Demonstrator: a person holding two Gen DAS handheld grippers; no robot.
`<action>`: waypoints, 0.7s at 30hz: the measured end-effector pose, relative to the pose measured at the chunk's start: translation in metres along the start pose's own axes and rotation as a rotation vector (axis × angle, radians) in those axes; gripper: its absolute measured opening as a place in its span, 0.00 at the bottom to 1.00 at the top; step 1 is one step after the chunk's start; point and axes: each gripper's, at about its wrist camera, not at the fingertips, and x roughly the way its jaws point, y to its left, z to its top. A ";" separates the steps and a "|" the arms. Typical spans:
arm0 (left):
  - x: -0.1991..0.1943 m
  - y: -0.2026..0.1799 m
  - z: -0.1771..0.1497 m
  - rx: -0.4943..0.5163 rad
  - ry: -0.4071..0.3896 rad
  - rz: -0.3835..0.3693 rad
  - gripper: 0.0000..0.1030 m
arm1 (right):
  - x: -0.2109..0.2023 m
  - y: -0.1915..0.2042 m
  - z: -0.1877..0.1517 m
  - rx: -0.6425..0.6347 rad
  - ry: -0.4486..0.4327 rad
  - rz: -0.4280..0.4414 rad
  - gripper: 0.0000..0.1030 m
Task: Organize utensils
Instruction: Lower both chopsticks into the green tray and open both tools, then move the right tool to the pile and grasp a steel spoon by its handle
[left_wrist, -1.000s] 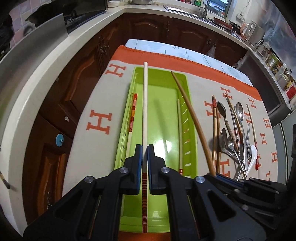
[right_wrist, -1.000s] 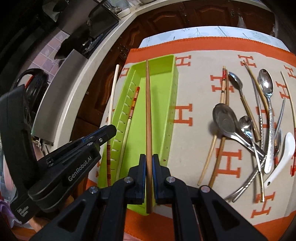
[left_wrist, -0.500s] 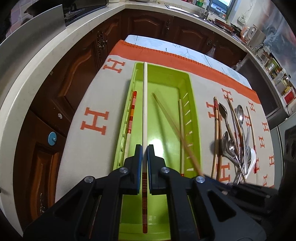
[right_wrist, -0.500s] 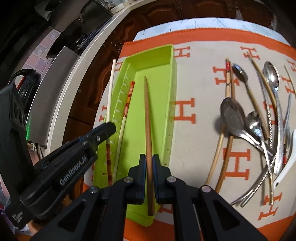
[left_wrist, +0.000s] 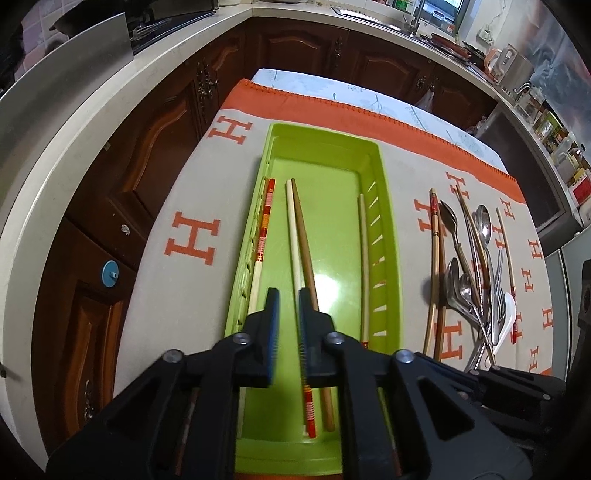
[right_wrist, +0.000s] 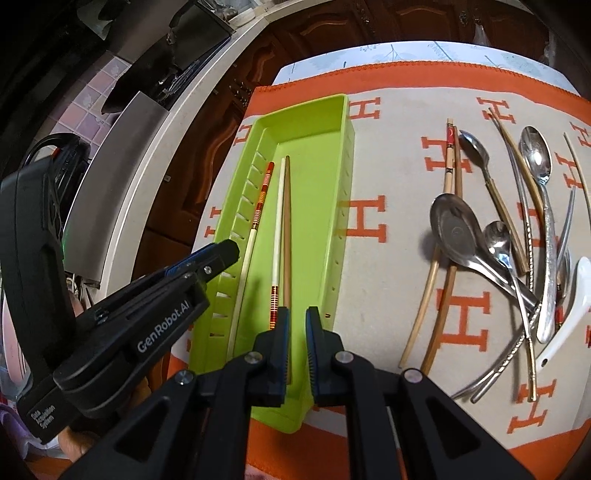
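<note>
left wrist view: the left gripper (left_wrist: 287, 314) hangs over the near end of the green tray (left_wrist: 384, 206), jaws apart and holding nothing. below it a pale chopstick (left_wrist: 293, 236) and a brown chopstick (left_wrist: 304, 243) lie side by side on the tray floor, touching or nearly so. a banded chopstick (left_wrist: 263, 236) rests along the left wall and a thin pale one (left_wrist: 364, 258) along the right. on the cloth (left_wrist: 192, 192) to the right sit loose chopsticks and a heap of spoons (left_wrist: 476, 273).

right wrist view: the right gripper (right_wrist: 296, 332) is also parted and empty, poised above the brown chopstick (right_wrist: 286, 229) at the tray's near end. the left gripper (right_wrist: 207, 266) shows at the tray's left wall.

risks, as a judgement: both grippers crowd the near end, so lifting away carelessly could clip the tray rim and skew it. the spoons are tangled, so pulling one could drag its neighbours off the cloth.
</note>
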 end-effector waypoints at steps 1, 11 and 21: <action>-0.001 0.000 -0.001 0.000 -0.001 0.001 0.22 | -0.001 0.000 -0.001 -0.002 -0.002 -0.002 0.08; -0.023 -0.010 -0.016 0.026 -0.027 0.014 0.30 | -0.018 -0.004 -0.009 -0.026 -0.038 -0.043 0.09; -0.030 -0.033 -0.029 0.069 -0.006 0.030 0.30 | -0.041 -0.028 -0.017 0.005 -0.082 -0.060 0.09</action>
